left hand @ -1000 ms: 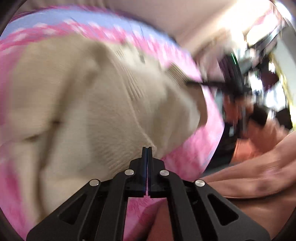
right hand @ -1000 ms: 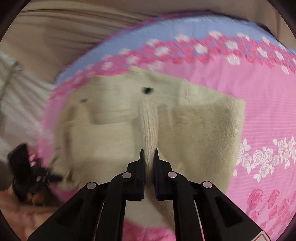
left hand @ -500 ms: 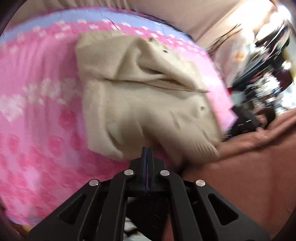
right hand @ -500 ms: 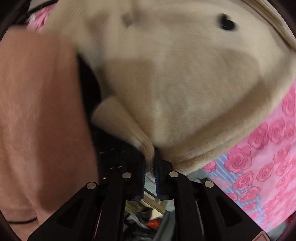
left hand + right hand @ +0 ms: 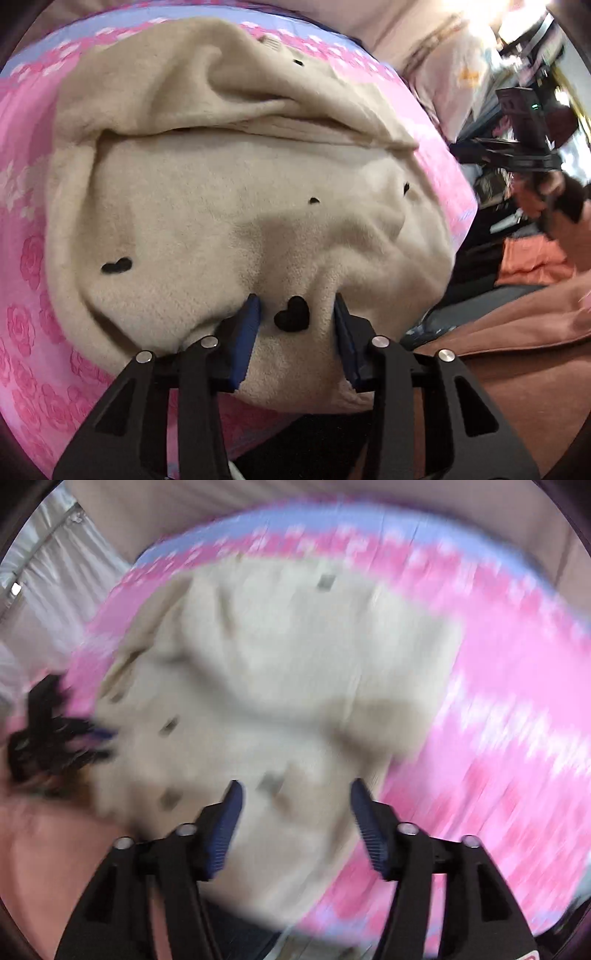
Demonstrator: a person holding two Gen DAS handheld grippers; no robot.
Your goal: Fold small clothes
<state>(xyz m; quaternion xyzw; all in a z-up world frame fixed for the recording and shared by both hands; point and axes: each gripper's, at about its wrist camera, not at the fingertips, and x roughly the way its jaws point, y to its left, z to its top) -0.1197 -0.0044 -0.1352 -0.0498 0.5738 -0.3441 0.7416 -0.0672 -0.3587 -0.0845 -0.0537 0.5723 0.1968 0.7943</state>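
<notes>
The bed under me is spread with a pink sheet printed with roses, a pale blue band along its far edge. On it lies the cream fleece sweater, dotted with small black hearts, filling most of what I see from my left wrist. Its upper part is bunched and folded over in a thick ridge across the middle, and its near edge hangs just over the side of the bed toward me.

My left gripper is spread apart, one blue-padded finger on either side of a black heart, with the fabric touching or just beside both pads; nothing is pinched. Off to the right in that view, my right gripper shows as a dark shape held away from the bed.

From my right wrist the picture is badly smeared. My right gripper is also spread wide and grips nothing, its fingers over the near part of the sweater. My left gripper appears at the sweater's left edge.
</notes>
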